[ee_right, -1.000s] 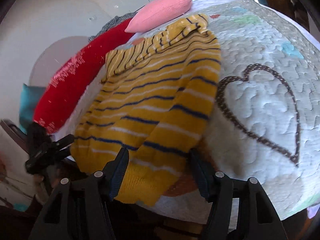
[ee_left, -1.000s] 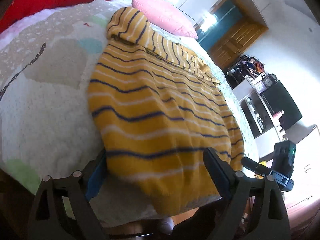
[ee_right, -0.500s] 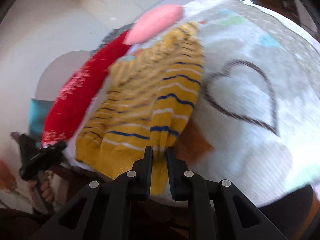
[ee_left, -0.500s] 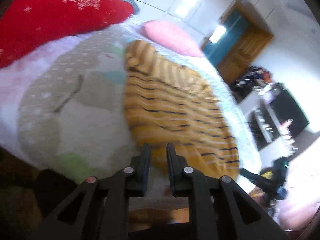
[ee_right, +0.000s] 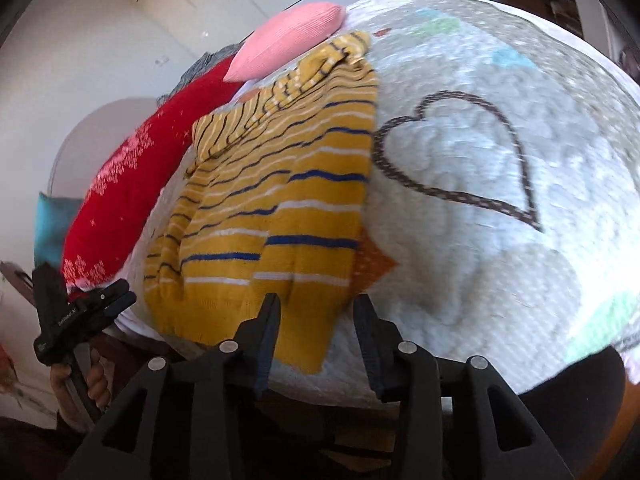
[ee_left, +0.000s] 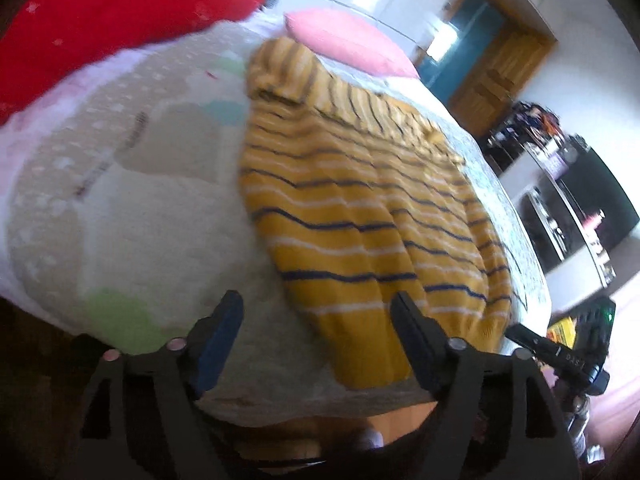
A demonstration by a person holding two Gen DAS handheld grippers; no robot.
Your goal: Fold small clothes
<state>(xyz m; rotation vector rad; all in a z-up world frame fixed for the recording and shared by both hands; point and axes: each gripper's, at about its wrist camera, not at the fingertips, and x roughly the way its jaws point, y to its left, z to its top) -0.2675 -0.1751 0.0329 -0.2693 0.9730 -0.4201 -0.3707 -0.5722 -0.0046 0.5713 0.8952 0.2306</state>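
Half a second ago both grippers were pinched shut on the near hem of the yellow striped sweater; now the left gripper stands wide open with nothing between its fingers, and the right gripper has parted to a narrower gap, empty too. The sweater lies flat on the quilted bedspread, its hem at the near edge and its sleeves folded in at the far end by the pink pillow, so that tug looks to have been a straightening pull. The left view is blurred, but I'd guess the garment is now squared for its next fold
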